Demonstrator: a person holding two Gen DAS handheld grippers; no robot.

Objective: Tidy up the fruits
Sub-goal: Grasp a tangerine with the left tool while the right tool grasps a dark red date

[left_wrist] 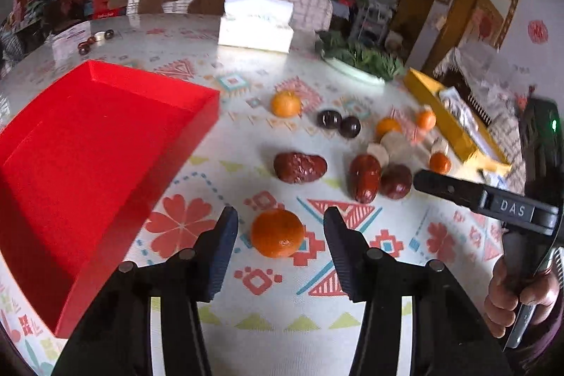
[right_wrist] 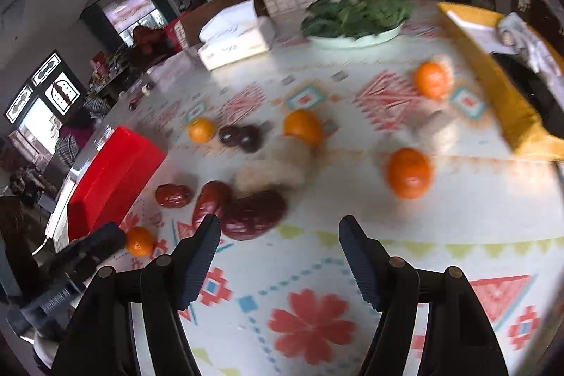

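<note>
My left gripper (left_wrist: 280,217) is open, its fingers on either side of a small orange (left_wrist: 277,233) on the patterned tablecloth. An empty red tray (left_wrist: 105,143) lies to its left. Beyond lie three red dates (left_wrist: 299,167), two dark round fruits (left_wrist: 338,123) and more oranges (left_wrist: 286,103). My right gripper (right_wrist: 278,228) is open and empty above the cloth, with a large red date (right_wrist: 255,214) just beyond its left finger (right_wrist: 201,252) and an orange (right_wrist: 409,172) ahead to the right. The right gripper also shows in the left wrist view (left_wrist: 458,189).
A white tissue box (left_wrist: 256,23) and a plate of green leaves (left_wrist: 359,59) stand at the back. A yellow box (left_wrist: 454,115) lies at the right. Pale root slices (right_wrist: 275,168) sit among the fruit. The red tray also shows in the right wrist view (right_wrist: 112,178).
</note>
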